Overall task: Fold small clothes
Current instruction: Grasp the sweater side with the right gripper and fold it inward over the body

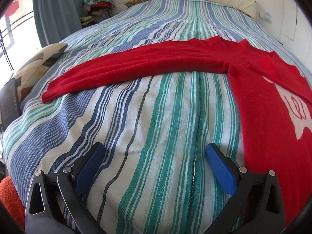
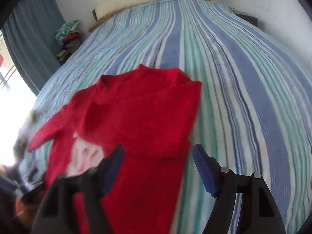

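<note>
- Left gripper (image 1: 155,157): jaws spread, nothing between them, above bare striped bedspread (image 1: 136,136) just beside the sweater's hem side.
- Right gripper (image 2: 158,156): jaws spread over the red sweater (image 2: 140,117), not pinching it. View blurred; a grab here may catch several layers.
- Right side appears folded inward; the left sleeve (image 1: 120,68) lies outstretched and could drag.
- Beyond: open bedspread; pillow (image 1: 33,66) at the left edge.

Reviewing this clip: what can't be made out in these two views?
- Left wrist view: the red sweater runs off the right edge, so its white chest motif is cut off.
- Right wrist view: motion blur smears the motif; the right tongs hide the hem.
- Clothes pile by the curtain: too small to sort.
</note>
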### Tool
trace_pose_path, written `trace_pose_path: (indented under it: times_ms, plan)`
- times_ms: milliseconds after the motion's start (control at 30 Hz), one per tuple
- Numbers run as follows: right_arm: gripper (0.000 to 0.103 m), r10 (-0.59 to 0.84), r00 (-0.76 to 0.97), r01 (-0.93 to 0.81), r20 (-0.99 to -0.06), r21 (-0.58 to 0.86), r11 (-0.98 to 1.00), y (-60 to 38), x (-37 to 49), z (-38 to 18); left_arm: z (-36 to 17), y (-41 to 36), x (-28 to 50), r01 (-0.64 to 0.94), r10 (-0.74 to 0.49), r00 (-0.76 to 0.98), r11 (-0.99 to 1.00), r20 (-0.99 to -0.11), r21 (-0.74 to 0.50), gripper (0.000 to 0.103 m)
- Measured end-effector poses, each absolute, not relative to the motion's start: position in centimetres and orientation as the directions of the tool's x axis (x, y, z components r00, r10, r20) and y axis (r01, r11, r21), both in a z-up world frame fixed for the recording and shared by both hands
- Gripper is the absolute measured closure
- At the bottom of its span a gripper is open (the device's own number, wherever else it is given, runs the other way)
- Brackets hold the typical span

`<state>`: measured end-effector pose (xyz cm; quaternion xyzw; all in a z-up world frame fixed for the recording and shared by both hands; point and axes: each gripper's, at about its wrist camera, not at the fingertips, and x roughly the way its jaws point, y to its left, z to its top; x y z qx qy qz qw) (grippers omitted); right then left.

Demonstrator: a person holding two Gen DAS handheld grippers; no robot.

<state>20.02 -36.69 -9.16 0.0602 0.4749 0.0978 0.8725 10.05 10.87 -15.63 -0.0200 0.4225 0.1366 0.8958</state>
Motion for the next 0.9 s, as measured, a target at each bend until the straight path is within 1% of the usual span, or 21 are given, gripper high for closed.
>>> trace_pose_path:
  times_ms: [100, 233, 333, 400, 433, 500, 667, 733, 800, 833, 867, 900]
  plan:
    - [0.031, 0.158, 0.487, -0.166, -0.859, 0.087, 0.982, -37.6, 19.1, -11.3, -15.7, 10.8, 10.1, -0.263, 0.235, 0.605, 0.961, -0.761, 0.088, 0.000]
    - [0.032, 0.066, 0.496, -0.211, -0.866, -0.047, 0.976, -35.8, 19.9, -13.2, -15.7, 10.8, 9.9, -0.262, 0.238, 0.608, 0.961, -0.757, 0.092, 0.000]
    - [0.033, -0.039, 0.566, -0.153, -0.823, -0.152, 0.977, -35.3, 21.2, -13.5, -15.7, 10.7, 9.6, -0.259, 0.240, 0.614, 0.961, -0.752, 0.096, 0.000]
    - [0.034, -0.159, 0.571, -0.070, -0.805, -0.241, 0.968, -35.8, 22.0, -14.2, -15.7, 10.6, 9.4, -0.256, 0.239, 0.618, 0.962, -0.749, 0.096, 0.000]
    - [0.033, -0.186, 0.562, -0.043, -0.806, -0.253, 0.966, -36.6, 22.1, -14.7, -15.7, 10.6, 9.3, -0.256, 0.239, 0.620, 0.962, -0.747, 0.095, 0.000]
    - [0.032, -0.174, 0.558, -0.037, -0.811, -0.234, 0.972, -37.7, 21.8, -15.0, -15.8, 10.6, 9.3, -0.256, 0.240, 0.623, 0.962, -0.744, 0.096, 0.000]
    - [0.032, -0.187, 0.563, -0.117, -0.805, -0.302, 0.946, -37.8, 21.6, -13.7, -15.9, 10.4, 9.4, -0.259, 0.247, 0.622, 0.960, -0.743, 0.103, 0.000]
    - [0.032, -0.161, 0.558, -0.124, -0.814, -0.273, 0.954, -38.7, 21.2, -12.8, -15.9, 10.4, 9.5, -0.261, 0.249, 0.622, 0.960, -0.743, 0.103, 0.000]
    - [0.037, -0.089, 0.575, -0.141, -0.813, -0.205, 0.968, -38.7, 20.8, -11.2, -15.9, 10.3, 9.7, -0.263, 0.252, 0.620, 0.959, -0.743, 0.106, 0.000]
    - [0.044, -0.012, 0.576, -0.173, -0.818, -0.136, 0.975, -38.3, 20.9, -10.5, -15.9, 10.3, 9.7, -0.263, 0.254, 0.619, 0.959, -0.743, 0.108, 0.000]
    - [0.048, 0.063, 0.567, -0.207, -0.822, -0.068, 0.976, -37.7, 21.2, -9.9, -15.9, 10.3, 9.8, -0.264, 0.255, 0.618, 0.958, -0.743, 0.109, 0.000]
    - [0.055, 0.124, 0.552, -0.235, -0.825, -0.011, 0.972, -36.8, 21.7, -9.6, -15.9, 10.3, 9.8, -0.264, 0.256, 0.618, 0.958, -0.743, 0.111, 0.000]
